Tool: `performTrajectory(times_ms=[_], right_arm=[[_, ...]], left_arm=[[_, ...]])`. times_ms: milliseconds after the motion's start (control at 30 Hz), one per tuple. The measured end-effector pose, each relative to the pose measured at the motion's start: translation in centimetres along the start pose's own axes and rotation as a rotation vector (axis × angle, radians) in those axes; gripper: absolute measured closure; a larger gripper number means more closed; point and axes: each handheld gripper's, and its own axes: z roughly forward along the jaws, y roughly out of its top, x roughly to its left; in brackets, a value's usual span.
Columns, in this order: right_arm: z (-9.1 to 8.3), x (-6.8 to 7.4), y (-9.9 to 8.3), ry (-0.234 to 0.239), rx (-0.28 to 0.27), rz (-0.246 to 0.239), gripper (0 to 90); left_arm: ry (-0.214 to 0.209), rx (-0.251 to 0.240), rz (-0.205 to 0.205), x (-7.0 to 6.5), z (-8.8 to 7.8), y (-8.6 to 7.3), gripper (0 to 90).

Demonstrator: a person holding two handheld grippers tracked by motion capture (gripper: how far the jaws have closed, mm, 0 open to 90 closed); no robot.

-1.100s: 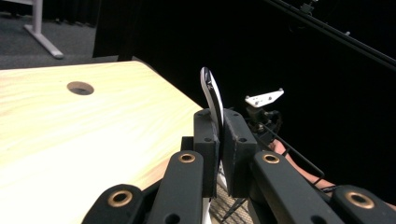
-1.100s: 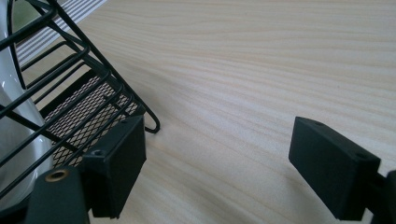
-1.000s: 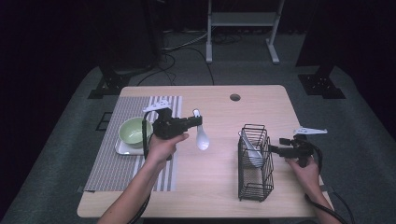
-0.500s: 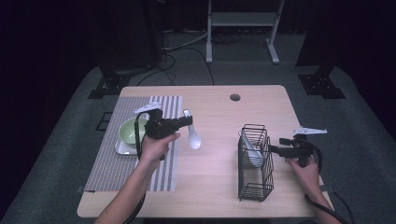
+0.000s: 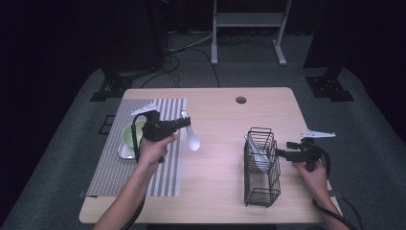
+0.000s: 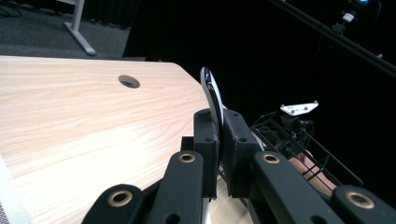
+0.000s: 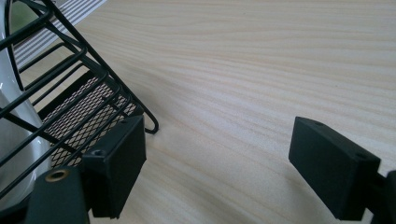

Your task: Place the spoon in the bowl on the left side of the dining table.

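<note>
My left gripper [image 5: 185, 123] is shut on the handle of a white spoon [image 5: 193, 140], which hangs just above the table at the right edge of the striped placemat [image 5: 115, 167]. In the left gripper view the spoon [image 6: 212, 98] stands edge-on between the closed jaws of that gripper [image 6: 220, 135]. My right gripper [image 5: 283, 154] is open just to the right of the black wire basket [image 5: 261, 191], holding nothing. The right gripper view has its jaws [image 7: 224, 158] spread over bare wood beside the basket [image 7: 70, 93], and a white utensil [image 7: 14, 126] leans inside.
A green bowl [image 5: 128, 134] sits on a white plate at the left of the placemat, close behind my left hand. A round cable hole [image 5: 241, 99] lies at the table's far side. Another white spoon [image 5: 258, 155] leans in the basket.
My left hand has carried the spoon leftward, from the table's middle to the placemat's right edge. The right hand and basket have stayed put.
</note>
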Motion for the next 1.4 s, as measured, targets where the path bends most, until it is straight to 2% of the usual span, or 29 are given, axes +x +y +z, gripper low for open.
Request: performTrajectory(times_ms=[1033,1400], right_arm=[[0.0,0.0,0.0,-0.001,0.002,0.003,17.8],[0.0,0.0,0.0,-0.002,0.002,0.003,17.7]], left_arm=[[0.063,-0.04,-0.03,3.0,-2.4,0.8,85.3],[0.09,-0.052,-0.054,4.2,-3.2,0.9,85.3]])
